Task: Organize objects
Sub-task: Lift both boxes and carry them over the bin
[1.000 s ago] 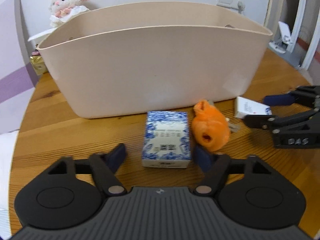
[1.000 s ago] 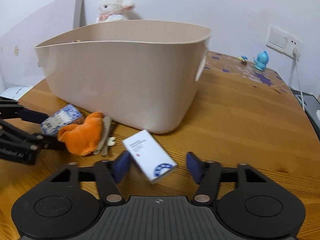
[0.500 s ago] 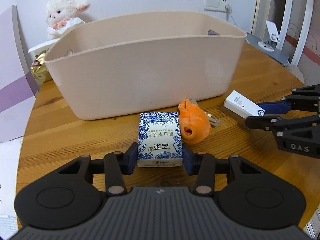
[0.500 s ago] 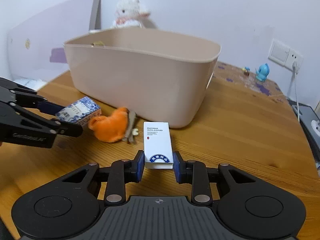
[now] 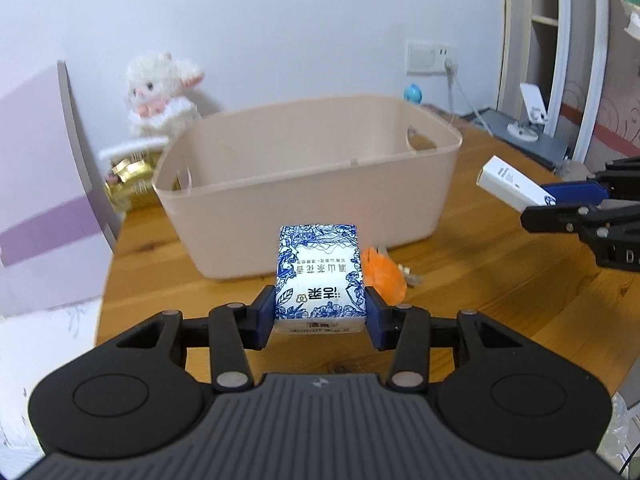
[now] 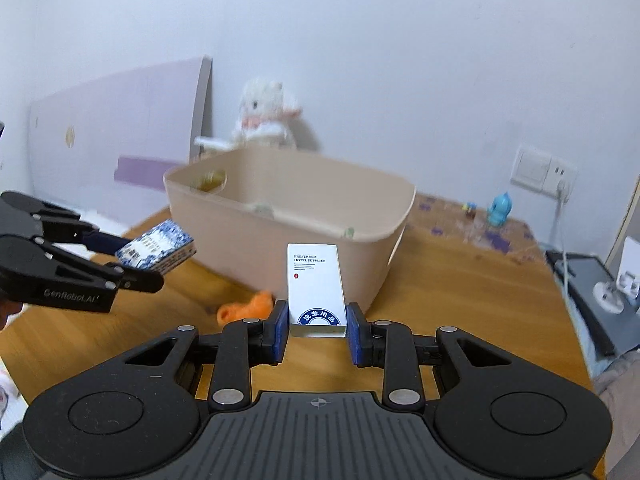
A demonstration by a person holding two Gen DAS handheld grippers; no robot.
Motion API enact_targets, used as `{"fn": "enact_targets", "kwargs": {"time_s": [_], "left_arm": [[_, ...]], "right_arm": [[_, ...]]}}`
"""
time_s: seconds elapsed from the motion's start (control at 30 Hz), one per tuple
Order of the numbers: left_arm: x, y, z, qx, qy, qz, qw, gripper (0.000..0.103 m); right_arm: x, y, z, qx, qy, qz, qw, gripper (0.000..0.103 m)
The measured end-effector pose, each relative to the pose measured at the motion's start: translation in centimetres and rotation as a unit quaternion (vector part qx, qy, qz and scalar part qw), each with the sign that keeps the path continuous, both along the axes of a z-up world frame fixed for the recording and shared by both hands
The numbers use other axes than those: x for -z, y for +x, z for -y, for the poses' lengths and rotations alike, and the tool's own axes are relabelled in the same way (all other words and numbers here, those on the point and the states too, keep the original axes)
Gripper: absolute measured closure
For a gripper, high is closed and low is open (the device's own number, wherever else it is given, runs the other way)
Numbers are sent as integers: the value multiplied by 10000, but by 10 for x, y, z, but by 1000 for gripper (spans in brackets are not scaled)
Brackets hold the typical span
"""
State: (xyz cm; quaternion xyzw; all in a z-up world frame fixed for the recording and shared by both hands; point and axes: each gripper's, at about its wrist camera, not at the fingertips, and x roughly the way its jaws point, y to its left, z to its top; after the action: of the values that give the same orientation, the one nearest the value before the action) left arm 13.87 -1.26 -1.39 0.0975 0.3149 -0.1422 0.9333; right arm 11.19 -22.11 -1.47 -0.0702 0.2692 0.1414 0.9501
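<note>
Both boxes are off the wooden table (image 5: 500, 276) now; half a second ago each sat lower, close to the tabletop, and a second ago both lay flat on it between spread fingers. The blue-and-white patterned box (image 5: 320, 276) sits squarely between the blue pads of the left tongs (image 5: 320, 312), which are closed on its two sides, printed top facing up and its far end pointing at the beige bin (image 5: 304, 200). From the right wrist view this box (image 6: 157, 251) hangs in the air to the left, short of the bin's near wall and above the table.

The white box (image 6: 316, 290) is pinched at its near end by the right tongs (image 6: 317, 326), lying lengthwise along the fingers with its far end aimed at the bin (image 6: 288, 236). In the left wrist view that white box (image 5: 512, 184) floats to the right of the bin, level with its rim, tilted with its far end higher.

An orange plush toy (image 5: 382, 276) lies on the table just beyond and to the right of the left tongs, against the bin's front wall, with a few keys (image 5: 410, 278) beside it. A white stuffed lamb (image 5: 160, 92) sits behind the bin.
</note>
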Motion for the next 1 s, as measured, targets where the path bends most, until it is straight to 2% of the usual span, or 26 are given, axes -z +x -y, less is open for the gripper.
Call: {"fn": "enact_targets", "kwargs": {"time_s": [0.27, 0.5, 0.73, 0.87, 1.0], "left_arm": [[-41, 5, -2, -116, -26, 454, 9989, 55], [-57, 37, 1, -323, 4, 622, 9975, 55], [-46, 93, 16, -607, 82, 457, 9971, 55], [-33, 124, 19, -810, 31, 242, 9964, 55], [-17, 145, 26, -939, 193, 110, 9953, 55]], "right_arm": [[-43, 10, 0, 61, 136, 498, 9986, 75], [-61, 42, -1, 172, 214, 732, 9969, 74], [-56, 88, -8, 337, 158, 576, 9976, 74], [-42, 113, -12, 450, 70, 419, 9981, 74], [-21, 138, -18, 486, -85, 203, 9986, 74]]}}
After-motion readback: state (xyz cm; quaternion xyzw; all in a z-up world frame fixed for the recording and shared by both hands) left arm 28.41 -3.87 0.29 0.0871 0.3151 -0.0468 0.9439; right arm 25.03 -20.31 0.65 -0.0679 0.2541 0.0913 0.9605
